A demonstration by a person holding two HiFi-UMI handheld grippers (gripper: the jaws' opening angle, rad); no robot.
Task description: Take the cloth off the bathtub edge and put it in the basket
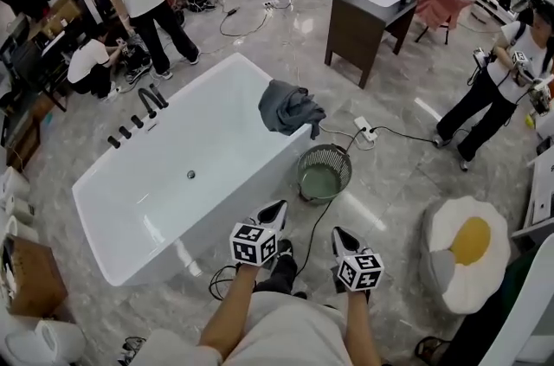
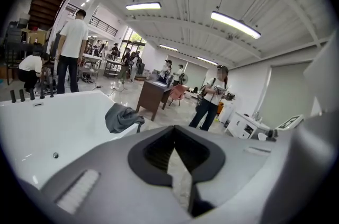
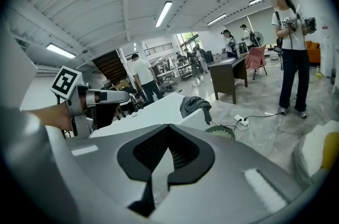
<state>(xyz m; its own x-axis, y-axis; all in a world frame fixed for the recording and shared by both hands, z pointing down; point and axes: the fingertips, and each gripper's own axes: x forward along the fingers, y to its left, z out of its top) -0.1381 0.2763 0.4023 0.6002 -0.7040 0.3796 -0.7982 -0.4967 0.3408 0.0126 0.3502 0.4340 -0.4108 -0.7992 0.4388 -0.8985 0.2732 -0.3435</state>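
Note:
A grey cloth (image 1: 290, 107) is draped over the far right edge of the white bathtub (image 1: 130, 208). On the floor just right of the tub stands a round green basket (image 1: 325, 172). Both grippers sit low in the head view, well short of the cloth. My left gripper (image 1: 275, 210) is shut and empty near the tub's near corner. My right gripper (image 1: 340, 234) is also shut and empty. The left gripper view shows its closed jaws (image 2: 174, 130) with the cloth (image 2: 123, 118) ahead to the left. The right gripper view shows its gripper (image 3: 168, 125), the cloth (image 3: 195, 106) and the basket (image 3: 220, 133).
A dark cabinet with a sink (image 1: 368, 14) stands beyond the cloth. A power strip with a cable (image 1: 365, 128) lies by the basket. An egg-shaped cushion (image 1: 463, 247) sits at the right. Several people stand around, one near at the right (image 1: 506, 87). Black taps (image 1: 138, 109) line the tub's left rim.

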